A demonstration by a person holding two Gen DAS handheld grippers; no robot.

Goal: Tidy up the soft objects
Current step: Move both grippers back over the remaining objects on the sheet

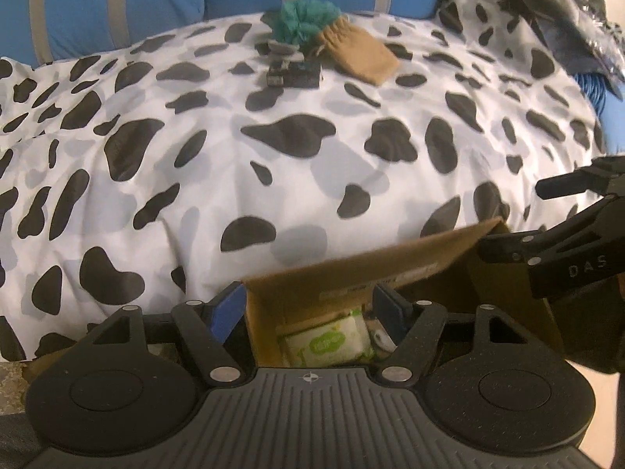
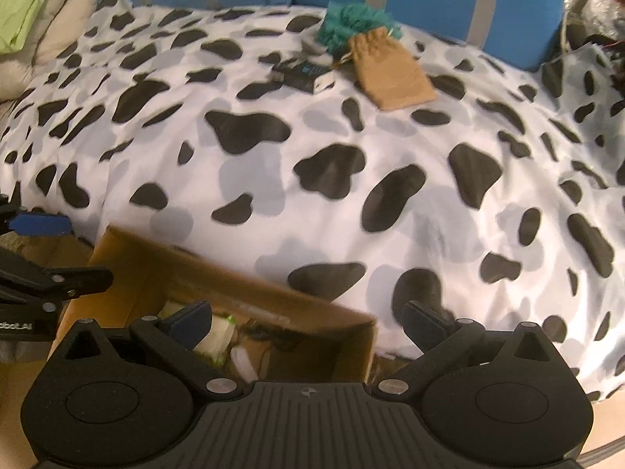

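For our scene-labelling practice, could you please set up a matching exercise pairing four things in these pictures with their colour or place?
Things:
1. bath pouf
2. drawstring pouch
3. wipes pack
4. bedspread

Descriptions:
A. white with black patches
B. lying inside the cardboard box
C. teal, at the far end of the bed
D. tan, beside the teal thing

Pairs: 1-C, 2-D, 3-B, 4-A
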